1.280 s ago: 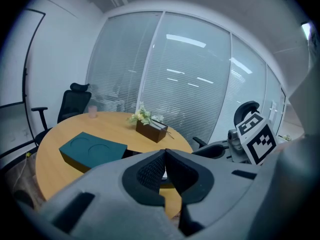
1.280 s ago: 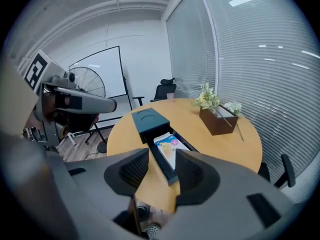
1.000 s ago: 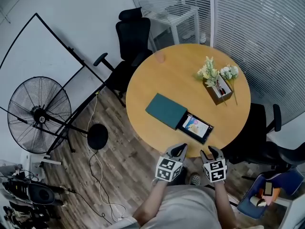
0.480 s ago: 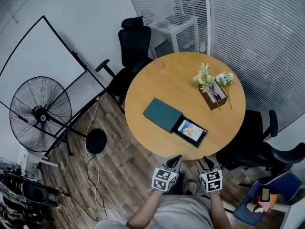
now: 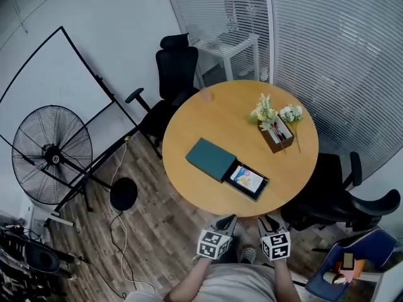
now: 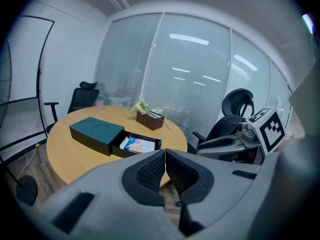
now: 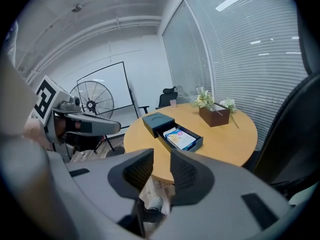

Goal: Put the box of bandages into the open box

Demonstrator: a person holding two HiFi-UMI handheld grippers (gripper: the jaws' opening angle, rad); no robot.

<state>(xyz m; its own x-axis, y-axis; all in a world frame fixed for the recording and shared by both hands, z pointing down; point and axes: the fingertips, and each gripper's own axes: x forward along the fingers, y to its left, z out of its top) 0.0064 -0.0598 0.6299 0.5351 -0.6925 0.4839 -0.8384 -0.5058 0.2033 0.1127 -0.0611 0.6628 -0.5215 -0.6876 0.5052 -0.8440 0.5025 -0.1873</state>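
Wood-top round desk [image 5: 208, 115] carries the open box [image 5: 210, 159]: teal sleeve, dark drawer [image 5: 239, 191] slid out toward the person. Box of bandages [image 5: 247, 178] lies flat inside that drawer, colourful face up. The head view alone gives the layout: left gripper [image 5: 227, 219] and right gripper [image 5: 269, 221] both sit off the desk's near edge, over the wood floor, close to the person's body and well apart from the box. Jaw state reads only from the gripper views. Left gripper view: jaws closed pad to pad, nothing between them. Right gripper view: jaws a narrow gap apart, having just been closing, nothing held; a shoe [image 7: 155, 202] on the floor shows through the gap. That view also catches the standing fan [image 7: 91, 104] and whiteboard behind the desk. The left gripper view instead shows a black chair [image 6: 235, 106] and the blinds. Brown planter with flowers [image 5: 274, 131] stands on the desk's far right and a pink cup [image 5: 206, 95] at its far edge.
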